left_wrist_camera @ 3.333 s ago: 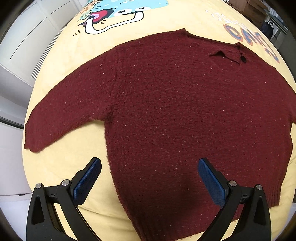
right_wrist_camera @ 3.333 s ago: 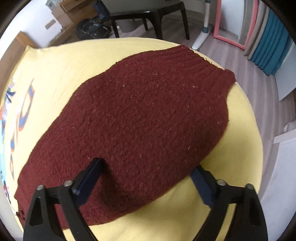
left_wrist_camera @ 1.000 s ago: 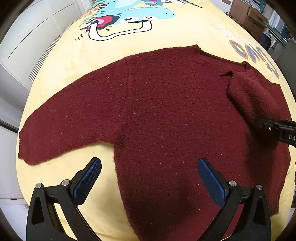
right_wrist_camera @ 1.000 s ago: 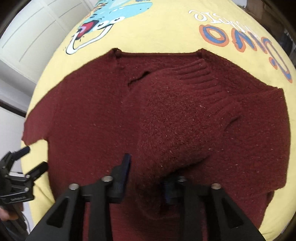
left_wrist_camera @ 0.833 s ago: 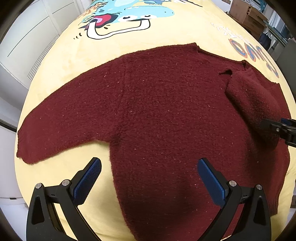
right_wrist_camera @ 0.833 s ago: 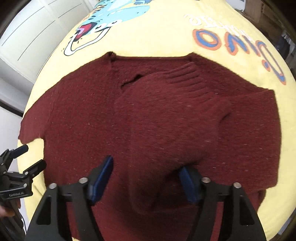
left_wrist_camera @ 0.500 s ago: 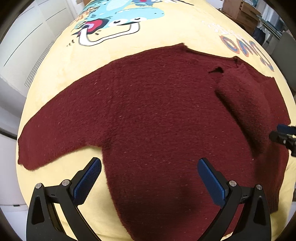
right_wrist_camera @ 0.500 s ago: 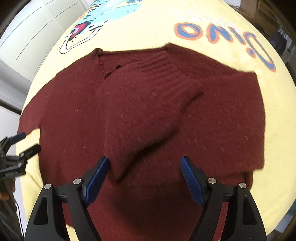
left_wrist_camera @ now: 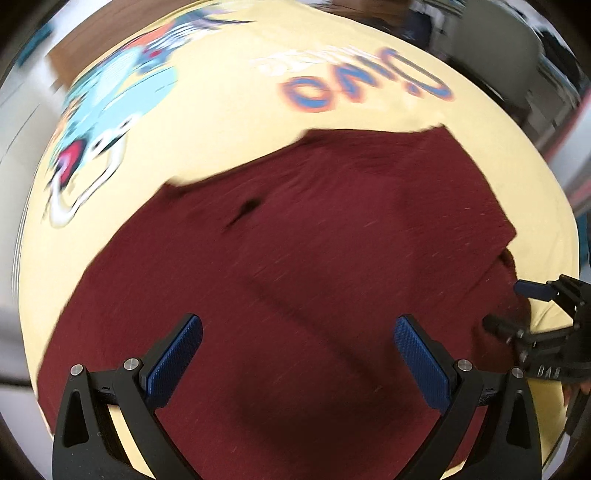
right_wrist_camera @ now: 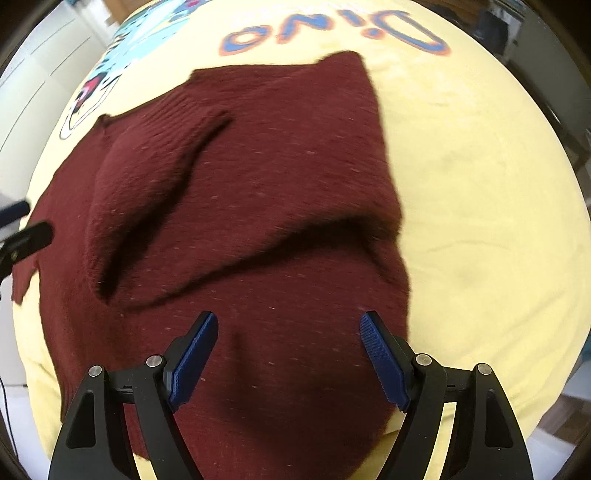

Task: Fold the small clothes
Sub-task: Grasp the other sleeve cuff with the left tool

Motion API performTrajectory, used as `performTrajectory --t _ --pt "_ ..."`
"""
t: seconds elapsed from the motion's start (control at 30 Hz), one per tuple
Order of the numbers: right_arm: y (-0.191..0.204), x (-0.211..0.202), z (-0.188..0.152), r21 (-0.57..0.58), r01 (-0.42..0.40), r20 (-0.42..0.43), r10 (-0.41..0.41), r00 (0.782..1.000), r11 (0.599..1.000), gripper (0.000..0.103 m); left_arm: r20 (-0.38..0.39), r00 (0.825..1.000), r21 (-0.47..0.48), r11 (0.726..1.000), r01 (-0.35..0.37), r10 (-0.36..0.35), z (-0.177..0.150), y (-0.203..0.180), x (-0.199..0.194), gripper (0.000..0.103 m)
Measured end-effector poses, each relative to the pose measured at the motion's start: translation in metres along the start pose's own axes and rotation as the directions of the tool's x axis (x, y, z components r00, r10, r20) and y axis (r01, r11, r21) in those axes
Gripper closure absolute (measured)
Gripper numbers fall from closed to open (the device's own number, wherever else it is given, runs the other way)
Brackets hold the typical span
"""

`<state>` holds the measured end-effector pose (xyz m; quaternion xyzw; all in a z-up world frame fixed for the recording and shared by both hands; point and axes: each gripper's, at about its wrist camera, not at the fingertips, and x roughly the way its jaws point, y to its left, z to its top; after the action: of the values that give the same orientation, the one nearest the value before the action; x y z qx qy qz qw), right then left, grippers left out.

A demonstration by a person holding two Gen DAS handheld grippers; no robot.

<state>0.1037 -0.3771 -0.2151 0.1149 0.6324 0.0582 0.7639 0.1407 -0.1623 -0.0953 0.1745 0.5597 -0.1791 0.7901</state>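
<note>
A dark red knitted sweater [left_wrist_camera: 295,258] lies flat on the yellow printed sheet [left_wrist_camera: 229,122]. Its right sleeve [right_wrist_camera: 155,192] is folded over the chest and lies loose there. My left gripper [left_wrist_camera: 295,354] is open and empty, above the sweater's lower body. My right gripper [right_wrist_camera: 288,350] is open and empty, above the sweater's hem side; it also shows at the right edge of the left wrist view [left_wrist_camera: 532,306]. The left gripper's fingertips [right_wrist_camera: 26,232] show at the left edge of the right wrist view. The left wrist view is blurred by motion.
The sheet carries a blue cartoon dinosaur [left_wrist_camera: 107,110] and blue-orange "Dino" lettering [right_wrist_camera: 332,29] beyond the sweater's collar. White cabinet doors [right_wrist_camera: 33,66] stand to the left. Bare yellow sheet [right_wrist_camera: 480,184] lies right of the sweater.
My right gripper opened, let go of the sleeve on the chest and drew back toward the hem. My left gripper swung to the right, over the sweater's middle.
</note>
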Motion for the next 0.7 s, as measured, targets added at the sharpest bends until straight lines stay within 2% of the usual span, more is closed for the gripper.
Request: performTrajectory --t 0.13,0.3,0.47,0.5,0.57,0.63,0.67,0.7 --pt "-0.014 -0.002 -0.003 0.029 -0.018 0.005 0.017 1.000 0.999 0.022 -0.032 0.999 0.102 0.995 -0.018 0.022 0.026 -0.039 0.025 0.001" --pt "-0.031 -0.003 -0.007 0.049 -0.031 0.005 0.031 0.999 0.998 0.022 -0.088 0.994 0.188 0.981 -0.044 0.061 0.044 -0.072 0.060 0.001" --pt "-0.044 -0.004 -0.008 0.079 -0.040 0.007 0.039 0.999 0.996 0.023 -0.141 0.979 0.230 0.967 -0.113 0.148 0.043 -0.077 0.094 0.003" --pt "-0.045 -0.005 -0.009 0.082 -0.042 0.006 0.042 0.999 0.996 0.023 -0.155 0.975 0.229 0.966 -0.121 0.159 0.040 -0.074 0.099 0.006" --pt "-0.047 -0.005 -0.010 0.081 -0.042 0.006 0.041 0.999 0.996 0.023 -0.167 0.976 0.195 0.975 -0.107 0.140 0.036 -0.065 0.101 0.021" --pt "-0.048 -0.005 -0.011 0.079 -0.042 0.006 0.042 0.999 0.996 0.023 -0.171 0.984 0.118 0.993 -0.027 0.047 0.031 -0.050 0.098 0.065" --pt "-0.048 -0.005 -0.012 0.078 -0.041 0.006 0.041 0.999 0.996 0.023 -0.164 0.986 0.092 0.996 -0.010 0.025 0.028 -0.040 0.094 0.074" --pt "-0.049 -0.005 -0.013 0.078 -0.040 0.005 0.039 0.999 0.996 0.023 -0.144 0.989 0.059 0.998 -0.010 0.018 0.026 -0.028 0.087 0.089"
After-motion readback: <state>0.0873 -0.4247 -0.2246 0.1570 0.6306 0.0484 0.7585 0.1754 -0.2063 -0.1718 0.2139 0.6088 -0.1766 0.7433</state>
